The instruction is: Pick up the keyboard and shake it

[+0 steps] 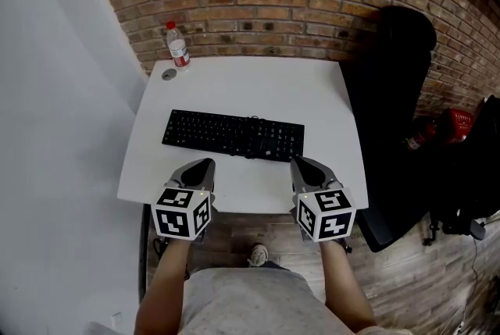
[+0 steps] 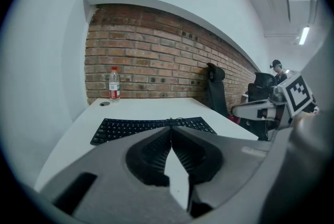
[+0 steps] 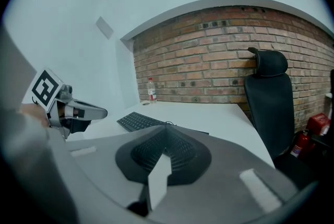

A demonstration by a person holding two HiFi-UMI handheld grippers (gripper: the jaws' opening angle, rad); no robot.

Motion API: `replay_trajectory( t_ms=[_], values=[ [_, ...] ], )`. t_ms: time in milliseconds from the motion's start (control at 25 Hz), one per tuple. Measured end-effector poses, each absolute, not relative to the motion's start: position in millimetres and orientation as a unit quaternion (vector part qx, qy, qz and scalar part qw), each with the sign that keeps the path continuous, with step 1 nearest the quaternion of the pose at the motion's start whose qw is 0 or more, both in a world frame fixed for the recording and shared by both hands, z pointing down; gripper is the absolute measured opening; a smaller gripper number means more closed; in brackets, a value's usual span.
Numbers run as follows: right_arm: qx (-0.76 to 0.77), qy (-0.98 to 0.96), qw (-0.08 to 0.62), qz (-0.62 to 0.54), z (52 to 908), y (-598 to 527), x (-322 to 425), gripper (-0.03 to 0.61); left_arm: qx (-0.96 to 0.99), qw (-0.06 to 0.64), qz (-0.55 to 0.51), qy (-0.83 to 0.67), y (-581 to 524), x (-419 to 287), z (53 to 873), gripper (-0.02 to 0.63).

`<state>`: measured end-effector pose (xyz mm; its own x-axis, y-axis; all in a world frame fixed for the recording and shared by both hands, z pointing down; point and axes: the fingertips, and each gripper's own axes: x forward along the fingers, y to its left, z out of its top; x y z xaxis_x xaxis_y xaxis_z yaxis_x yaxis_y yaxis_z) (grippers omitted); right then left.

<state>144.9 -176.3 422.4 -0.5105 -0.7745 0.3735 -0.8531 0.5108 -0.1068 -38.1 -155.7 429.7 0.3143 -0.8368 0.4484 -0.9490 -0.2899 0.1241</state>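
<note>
A black keyboard (image 1: 233, 134) lies flat across the middle of the white table (image 1: 312, 91), its cable bunched at the right half. It shows beyond the jaws in the left gripper view (image 2: 146, 127) and to the left in the right gripper view (image 3: 140, 121). My left gripper (image 1: 205, 164) hovers just before the keyboard's near left edge, jaws shut and empty. My right gripper (image 1: 298, 162) sits near the keyboard's near right corner, also shut with nothing in it. Neither gripper touches the keyboard.
A plastic water bottle (image 1: 177, 44) with a red cap stands at the table's far left corner beside a round cable grommet (image 1: 169, 74). A black office chair (image 1: 391, 91) stands right of the table, against the brick wall. A red extinguisher (image 1: 457, 122) lies on the floor.
</note>
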Motion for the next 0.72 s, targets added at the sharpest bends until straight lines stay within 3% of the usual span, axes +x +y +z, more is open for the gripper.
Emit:
replay_trajectory(
  t_ms=[320, 720],
  values=[
    [0.471, -0.856, 0.147, 0.157, 438, -209, 152, 0.015, 0.782, 0.195, 0.157, -0.571, -185, -52, 444, 0.003],
    [0.472, -0.844, 0.165, 0.196, 474, -256, 149, 0.056, 0.785, 0.221, 0.156, -0.557, -242, -99, 468, 0.072]
  ],
)
